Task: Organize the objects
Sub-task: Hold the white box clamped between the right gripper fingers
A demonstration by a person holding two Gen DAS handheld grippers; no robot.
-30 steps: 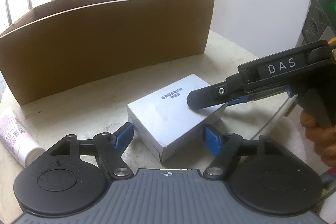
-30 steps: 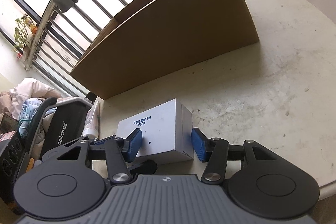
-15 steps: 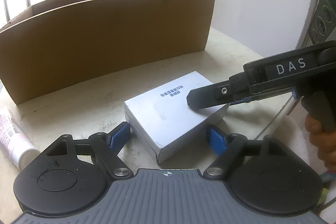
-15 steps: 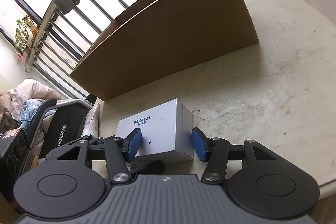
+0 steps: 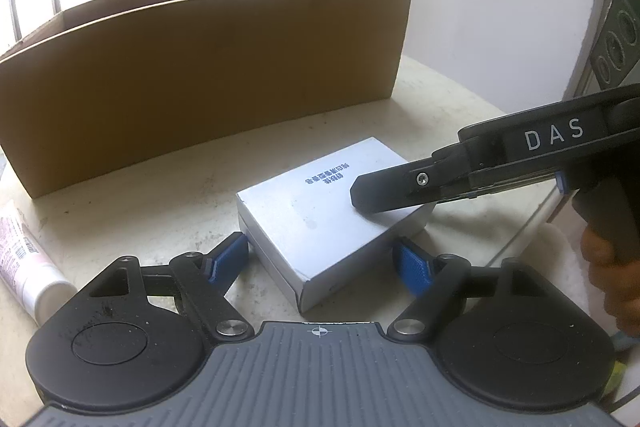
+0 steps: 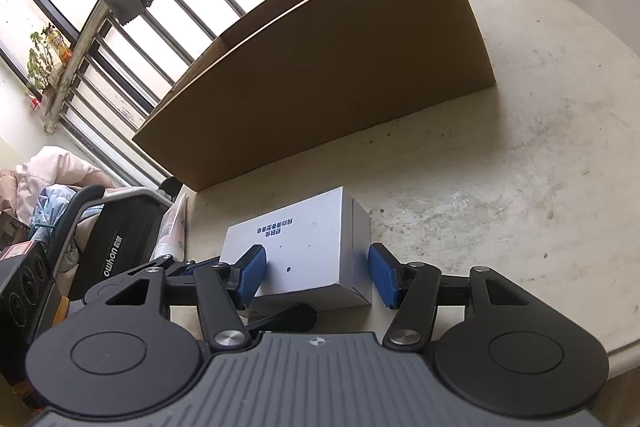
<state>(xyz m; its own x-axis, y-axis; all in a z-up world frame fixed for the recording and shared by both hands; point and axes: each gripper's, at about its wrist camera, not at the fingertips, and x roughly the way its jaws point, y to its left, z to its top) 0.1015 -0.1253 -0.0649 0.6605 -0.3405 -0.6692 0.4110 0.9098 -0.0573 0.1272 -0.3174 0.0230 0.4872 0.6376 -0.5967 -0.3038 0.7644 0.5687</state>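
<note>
A white box with blue print lies flat on the pale table, in front of a long open cardboard box. My left gripper is open: its blue pads stand off the white box's near corner on either side. My right gripper straddles the white box from the other side. Its jaws are opening; the right pad stands clear of the box's side and the left pad sits over its top edge. In the left wrist view one black finger of the right gripper hovers over the box top.
A white tube lies at the table's left edge. Beyond that edge stand a black case and piled clothes. A hand holds the right gripper's handle. The table edge curves close on the right. Window bars rise behind the cardboard box.
My left gripper's pads have spread apart, away from the white box's corner. The right gripper's pads have widened a little. The white box has stayed in place.
</note>
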